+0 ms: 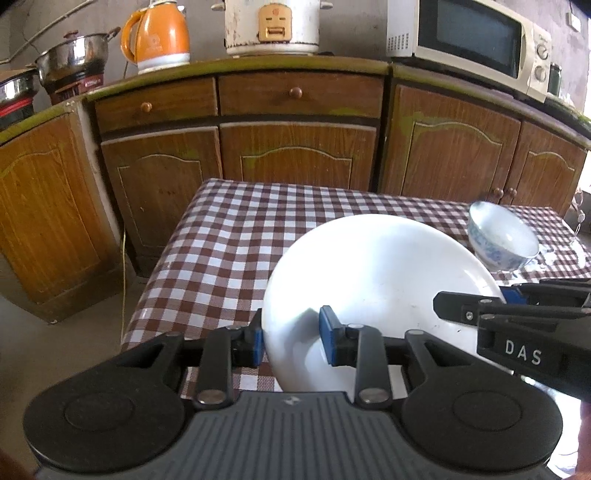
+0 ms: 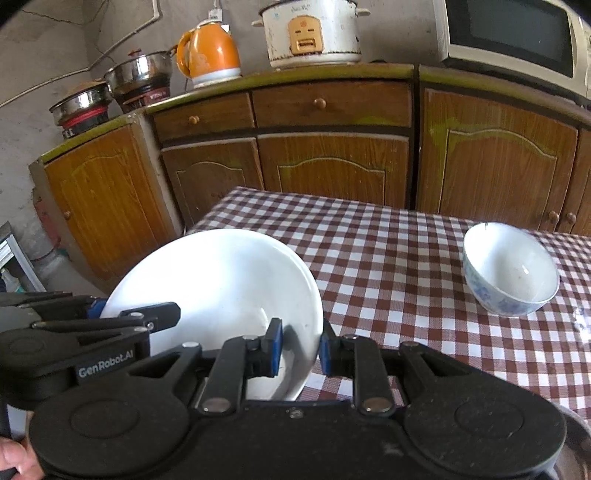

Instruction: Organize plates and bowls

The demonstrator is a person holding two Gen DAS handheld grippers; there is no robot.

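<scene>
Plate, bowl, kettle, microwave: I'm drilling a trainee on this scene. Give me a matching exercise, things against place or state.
Things:
1. white plate
2. blue-patterned bowl
3. orange kettle
4. microwave

Places or states:
A. counter, beside the rice cooker
B. tilted, gripped at both edges
C. counter, far right
D. free on the checked tablecloth

Pairs: 1-B, 2-D, 3-A, 4-C

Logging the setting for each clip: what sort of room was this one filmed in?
Most likely a home kitchen. A rice cooker, an orange kettle and a microwave stand on wooden cabinets, and a white plate and a bowl are over a checked tablecloth.
</scene>
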